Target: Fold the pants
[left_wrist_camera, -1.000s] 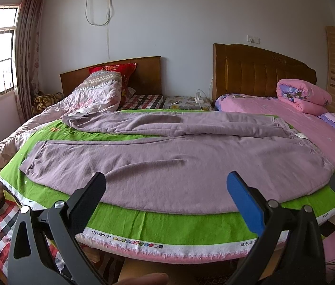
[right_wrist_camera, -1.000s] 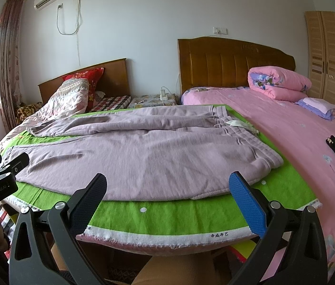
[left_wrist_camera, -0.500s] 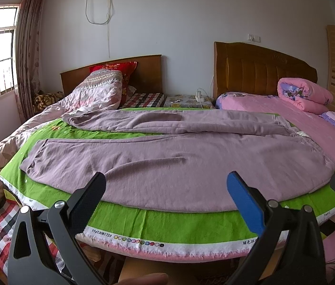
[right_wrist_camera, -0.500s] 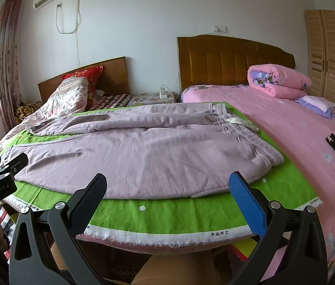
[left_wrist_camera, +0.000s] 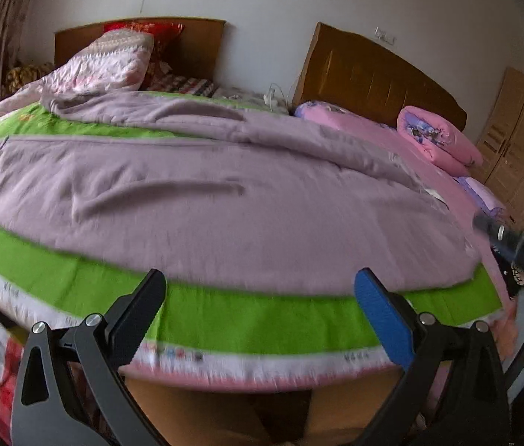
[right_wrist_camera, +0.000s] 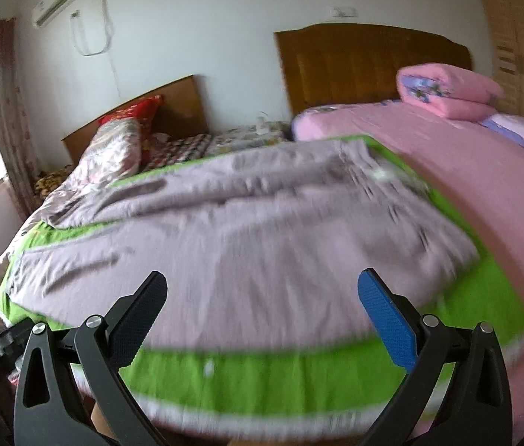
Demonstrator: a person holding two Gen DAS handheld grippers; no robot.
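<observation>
Mauve pants (left_wrist_camera: 225, 200) lie spread flat on a green cloth (left_wrist_camera: 247, 319), legs running left and waistband at the right. In the right wrist view the pants (right_wrist_camera: 247, 238) fill the middle, waistband toward the pink bed. My left gripper (left_wrist_camera: 260, 297) hovers open over the cloth's near edge, just short of the pants' near hem. My right gripper (right_wrist_camera: 262, 297) is open too, its fingertips over the near hem of the pants. Neither holds anything. The right gripper's body (left_wrist_camera: 522, 252) shows at the right edge of the left wrist view. Both views are motion-blurred.
A pink bed (right_wrist_camera: 477, 193) with a rolled pink quilt (right_wrist_camera: 448, 89) lies to the right, wooden wardrobe (left_wrist_camera: 522, 156) beyond. A patterned quilt (left_wrist_camera: 102, 63) and red pillow (right_wrist_camera: 132, 111) sit at the back left. Wooden headboards (right_wrist_camera: 369, 63) stand against the wall.
Both grippers have moved forward and tilted down toward the pants, which now look larger and nearer. Both stay open. The pants have not moved.
</observation>
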